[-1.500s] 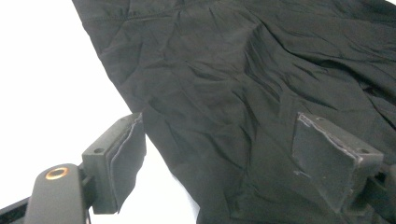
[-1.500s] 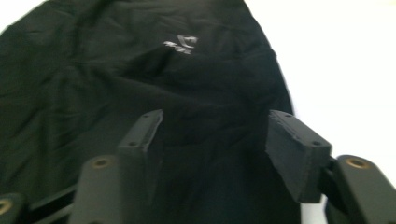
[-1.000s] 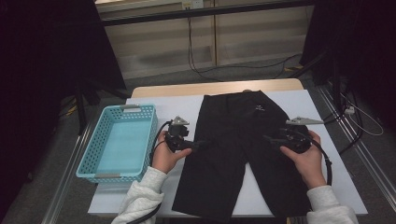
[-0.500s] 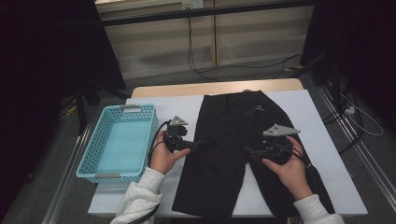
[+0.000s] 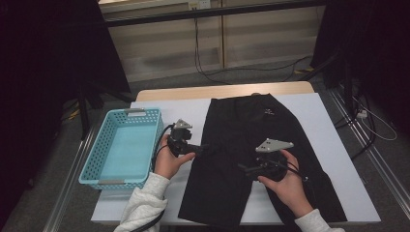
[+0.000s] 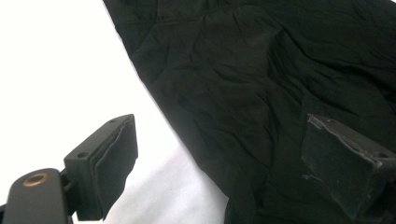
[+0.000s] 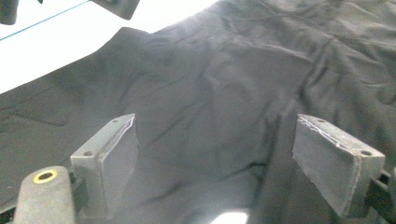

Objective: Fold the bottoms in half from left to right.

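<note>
Now both grippers' fingers gape — over black trousers (image 5: 251, 159).

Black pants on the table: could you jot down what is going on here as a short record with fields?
garment: black pants, spread flat on the white table, waist at the far side
basket: light blue basket left of the pants, nothing in it
left gripper: open, jaws at the pants' left edge, one over the table, one over the cloth
right gripper: open, jaws have just been opening, over the pants' middle, no cloth between them
</note>
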Demonstrator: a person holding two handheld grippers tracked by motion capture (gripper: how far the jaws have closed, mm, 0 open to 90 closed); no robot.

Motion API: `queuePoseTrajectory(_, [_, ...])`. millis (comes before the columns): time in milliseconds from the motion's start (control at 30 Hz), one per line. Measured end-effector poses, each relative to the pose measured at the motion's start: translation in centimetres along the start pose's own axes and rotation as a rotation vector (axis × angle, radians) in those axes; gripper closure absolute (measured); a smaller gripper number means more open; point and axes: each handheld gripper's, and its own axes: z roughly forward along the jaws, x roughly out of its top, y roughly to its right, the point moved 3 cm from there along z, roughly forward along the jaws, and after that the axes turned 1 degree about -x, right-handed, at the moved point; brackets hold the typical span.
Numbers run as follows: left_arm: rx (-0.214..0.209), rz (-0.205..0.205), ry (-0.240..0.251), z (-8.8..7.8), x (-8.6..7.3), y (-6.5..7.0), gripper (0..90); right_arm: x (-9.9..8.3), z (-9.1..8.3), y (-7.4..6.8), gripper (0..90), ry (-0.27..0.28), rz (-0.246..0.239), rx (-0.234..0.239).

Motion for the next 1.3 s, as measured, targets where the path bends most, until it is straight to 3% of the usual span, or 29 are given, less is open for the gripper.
queuePoseTrajectory(167, [0.005, -0.001, 0.006, -0.3, -0.2, -0.2, 11.2, 0.5, 0.9, -1.5, 14.6, 0.005, -0.021, 0.041])
queuePoseTrajectory(533, [0.029, -0.020, 0.009, -1.1, -0.9, -0.9, 11.0, 0.7, 3.6, -4.6, 17.0, -0.042, -0.093, 0.109])
queuePoseTrajectory(867, [0.048, -0.031, -0.003, -1.2, -1.4, -1.3, 10.7, 1.0, 5.1, -6.1, 21.1, -0.057, -0.126, 0.142])
queuePoseTrajectory(967, [0.052, -0.037, -0.005, -1.3, -1.5, -1.4, 10.7, 1.2, 5.7, -7.1, 26.3, -0.055, -0.142, 0.174])
queuePoseTrajectory(1133, [0.064, -0.048, -0.001, -1.3, -1.7, -1.4, 10.6, 0.9, 6.7, -8.8, 33.0, -0.097, -0.179, 0.236])
queuePoseTrajectory(1167, [0.067, -0.075, 0.020, -1.1, -1.8, -1.3, 10.6, 0.9, 6.9, -9.0, 34.5, -0.102, -0.185, 0.240])
queuePoseTrajectory(1267, [0.071, -0.071, 0.016, -1.3, -1.9, -1.3, 10.7, 0.7, 7.3, -9.3, 42.2, -0.102, -0.213, 0.213])
queuePoseTrajectory(1300, [0.071, -0.052, 0.002, -1.4, -1.9, -1.4, 10.7, 0.7, 7.3, -9.2, 49.2, -0.095, -0.214, 0.202])
